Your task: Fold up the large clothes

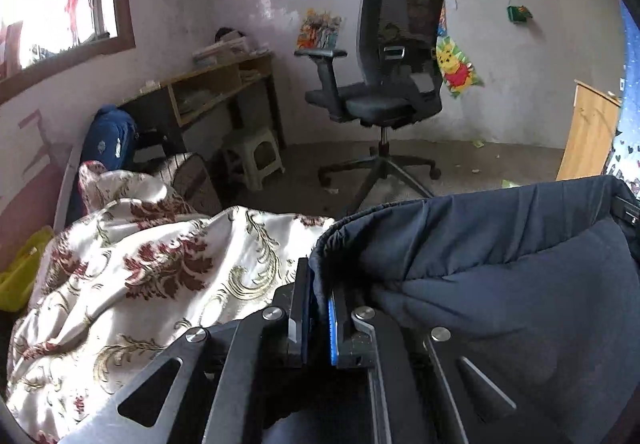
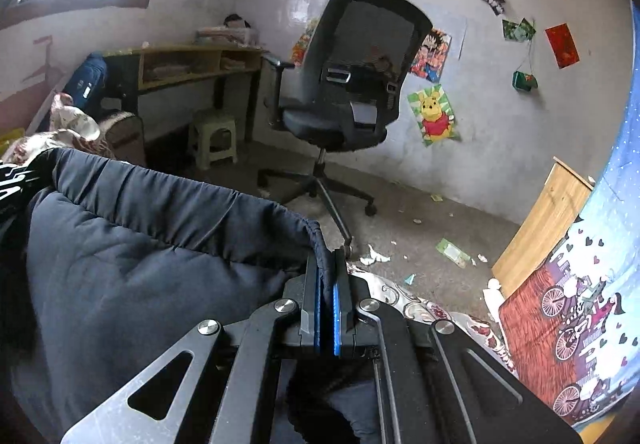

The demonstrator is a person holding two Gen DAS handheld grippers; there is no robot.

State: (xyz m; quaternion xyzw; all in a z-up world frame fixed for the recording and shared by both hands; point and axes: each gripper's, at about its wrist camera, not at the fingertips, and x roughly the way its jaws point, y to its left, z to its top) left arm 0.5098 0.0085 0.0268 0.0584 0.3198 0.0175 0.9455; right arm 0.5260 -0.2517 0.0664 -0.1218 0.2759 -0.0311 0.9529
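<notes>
The left gripper (image 1: 319,294) and right gripper (image 2: 327,276) each have fingers clamped on the gathered hem of the padded navy fabric jacket (image 1: 500,256). Judged soft, bulky, slippery; hold at the hem corners.

Ahead I see a black office chair (image 1: 394,56), a wooden desk (image 1: 216,84), a plastic stool (image 2: 212,140) and a Pooh poster (image 2: 434,116).

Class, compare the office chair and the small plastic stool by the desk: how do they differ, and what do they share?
The office chair is black; the stool is pale green. The office chair has a tall mesh back and armrests; the stool has neither. The office chair rests on a wheeled star base, the stool on four straight legs. Both stand upright on the floor, unoccupied.
</notes>
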